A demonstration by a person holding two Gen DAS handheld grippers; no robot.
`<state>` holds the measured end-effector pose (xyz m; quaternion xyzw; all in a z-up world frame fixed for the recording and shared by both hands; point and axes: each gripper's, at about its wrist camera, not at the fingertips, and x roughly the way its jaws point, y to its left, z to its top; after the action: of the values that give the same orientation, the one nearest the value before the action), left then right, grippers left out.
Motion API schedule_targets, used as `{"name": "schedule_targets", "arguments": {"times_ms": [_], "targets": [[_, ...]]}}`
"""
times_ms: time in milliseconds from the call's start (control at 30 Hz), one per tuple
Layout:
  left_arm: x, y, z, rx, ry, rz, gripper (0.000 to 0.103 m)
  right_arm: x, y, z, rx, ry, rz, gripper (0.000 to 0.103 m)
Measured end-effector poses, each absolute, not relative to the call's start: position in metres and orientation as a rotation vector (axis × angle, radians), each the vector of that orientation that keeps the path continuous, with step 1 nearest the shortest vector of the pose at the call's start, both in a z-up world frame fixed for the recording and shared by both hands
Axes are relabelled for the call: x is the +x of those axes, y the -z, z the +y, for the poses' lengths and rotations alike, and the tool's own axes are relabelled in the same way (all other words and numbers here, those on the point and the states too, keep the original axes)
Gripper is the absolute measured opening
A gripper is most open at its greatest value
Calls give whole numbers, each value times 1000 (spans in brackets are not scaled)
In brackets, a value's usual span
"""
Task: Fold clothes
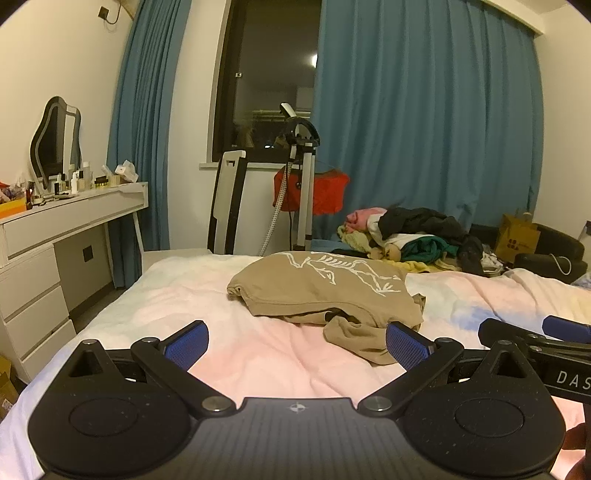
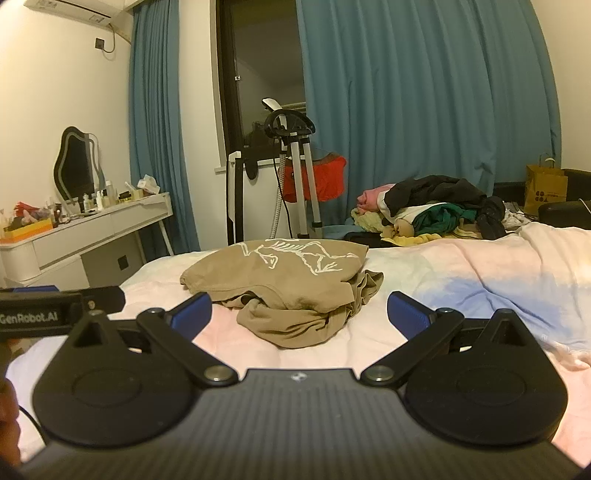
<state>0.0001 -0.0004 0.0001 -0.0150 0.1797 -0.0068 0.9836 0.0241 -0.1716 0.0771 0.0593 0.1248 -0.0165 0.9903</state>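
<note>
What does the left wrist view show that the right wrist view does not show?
Only the left wrist view shows the right gripper at its right edge and a cardboard box on the floor. Only the right wrist view shows the air conditioner on the wall and the left gripper at its left edge. Both show the tan shirt on the bed, the clothes pile, the blue curtains, and open, empty jaws.
</note>
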Motion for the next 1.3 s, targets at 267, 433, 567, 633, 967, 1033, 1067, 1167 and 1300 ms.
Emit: {"name": "schedule_targets", "arguments": {"times_ms": [267, 433, 567, 633, 967, 1033, 1067, 1167, 1300], "targets": [[8, 1, -15, 9, 23, 361, 103, 24, -75, -173, 132, 27, 247, 103], [4, 1, -24, 11, 28, 340, 103, 27, -77, -178, 130, 33, 249, 103], [3, 2, -26, 11, 38, 344, 103, 26, -76, -177, 135, 39, 245, 103], [2, 3, -26, 15, 43, 343, 103, 26, -75, -178, 137, 38, 245, 103], [0, 6, -30, 30, 54, 336, 103, 23, -74, -181, 163, 58, 254, 103], [2, 5, -29, 27, 53, 341, 103, 23, -74, -182, 167, 58, 254, 103], [5, 2, -27, 18, 42, 337, 103, 22, -74, -182, 167, 58, 253, 103], [15, -9, -19, -10, 10, 326, 103, 21, -76, -181, 171, 49, 244, 103], [28, -23, -8, -48, -33, 311, 103, 16, -80, -180, 192, 80, 204, 103]]}}
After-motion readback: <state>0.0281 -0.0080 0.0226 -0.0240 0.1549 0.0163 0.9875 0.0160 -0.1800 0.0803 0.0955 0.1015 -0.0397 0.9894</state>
